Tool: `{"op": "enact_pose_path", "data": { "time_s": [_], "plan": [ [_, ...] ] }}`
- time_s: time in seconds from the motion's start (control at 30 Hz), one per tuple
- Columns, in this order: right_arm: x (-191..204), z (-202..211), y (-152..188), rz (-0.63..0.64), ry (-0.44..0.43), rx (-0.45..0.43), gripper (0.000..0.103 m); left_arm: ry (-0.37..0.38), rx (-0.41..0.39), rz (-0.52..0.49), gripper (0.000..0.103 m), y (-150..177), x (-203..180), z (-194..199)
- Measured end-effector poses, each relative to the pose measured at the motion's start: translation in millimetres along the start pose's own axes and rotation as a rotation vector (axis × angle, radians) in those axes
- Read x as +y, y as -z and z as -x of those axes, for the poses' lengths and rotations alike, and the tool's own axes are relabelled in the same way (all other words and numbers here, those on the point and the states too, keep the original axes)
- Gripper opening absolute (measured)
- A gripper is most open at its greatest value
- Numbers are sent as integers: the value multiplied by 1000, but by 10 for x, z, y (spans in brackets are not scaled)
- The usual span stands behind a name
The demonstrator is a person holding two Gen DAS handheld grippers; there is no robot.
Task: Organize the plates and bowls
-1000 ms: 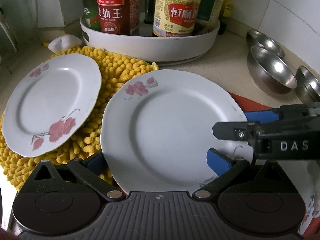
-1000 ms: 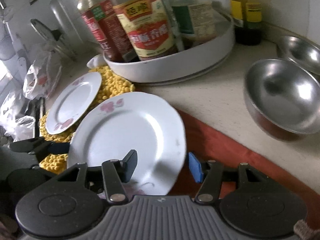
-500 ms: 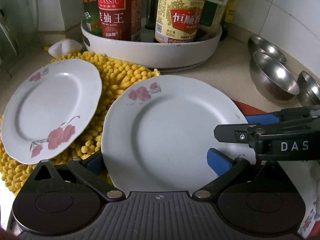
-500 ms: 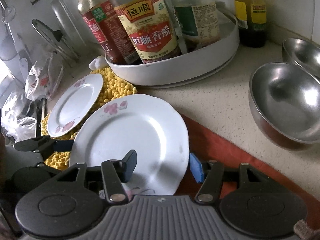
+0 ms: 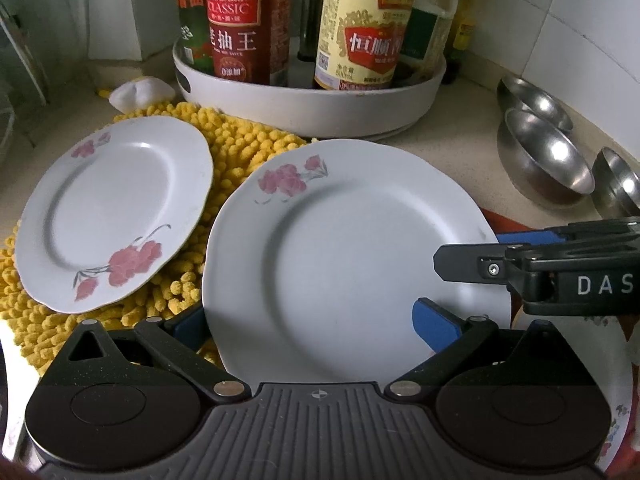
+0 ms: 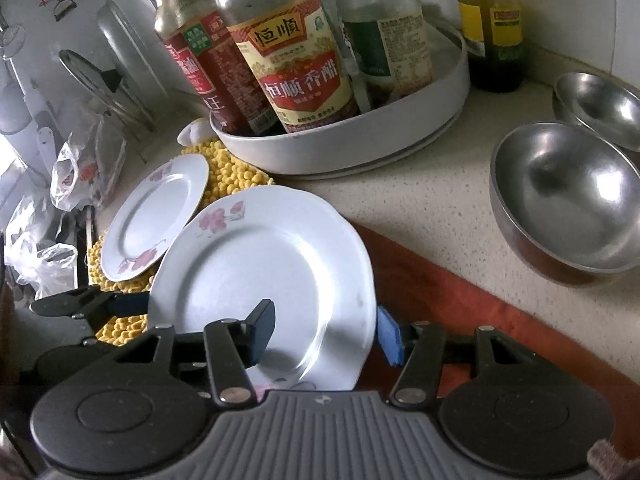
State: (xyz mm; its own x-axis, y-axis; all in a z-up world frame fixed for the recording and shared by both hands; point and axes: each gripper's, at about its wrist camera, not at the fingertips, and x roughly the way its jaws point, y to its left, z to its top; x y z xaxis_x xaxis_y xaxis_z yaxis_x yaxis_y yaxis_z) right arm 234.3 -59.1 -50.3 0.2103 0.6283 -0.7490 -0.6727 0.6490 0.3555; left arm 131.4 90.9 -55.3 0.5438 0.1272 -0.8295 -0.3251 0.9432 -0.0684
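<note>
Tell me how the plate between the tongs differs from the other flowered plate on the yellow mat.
The near plate is tilted up, with both tongs straddling its rim; the far plate lies alone on the yellow mat. The near plate looks bigger, though it is closer to the camera. Its visible pink flower sits at the far rim; the far plate shows flowers at both ends. Both are white with scalloped edges.

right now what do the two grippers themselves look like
Both match: a ribbed grey housing with two round black discs, and black linkage arms with silver rivets that end in blue-padded jaws. Seen side-on in the left wrist view, the right gripper shows white letters "DAS". The left gripper shows no lettering. No cables or sleeves show.
</note>
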Motion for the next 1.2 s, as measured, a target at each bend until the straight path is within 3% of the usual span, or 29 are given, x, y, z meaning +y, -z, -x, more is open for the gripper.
{"op": "enact_pose_path", "data": {
  "time_s": [0.57,1.2],
  "plan": [
    [57,298,-12,-19,-34,-47,51,6,-43,-15,103,-45,-79,248],
    [-112,872,361,-109,22,-84,51,78,-48,-136,103,105,-635,423]
  ]
}}
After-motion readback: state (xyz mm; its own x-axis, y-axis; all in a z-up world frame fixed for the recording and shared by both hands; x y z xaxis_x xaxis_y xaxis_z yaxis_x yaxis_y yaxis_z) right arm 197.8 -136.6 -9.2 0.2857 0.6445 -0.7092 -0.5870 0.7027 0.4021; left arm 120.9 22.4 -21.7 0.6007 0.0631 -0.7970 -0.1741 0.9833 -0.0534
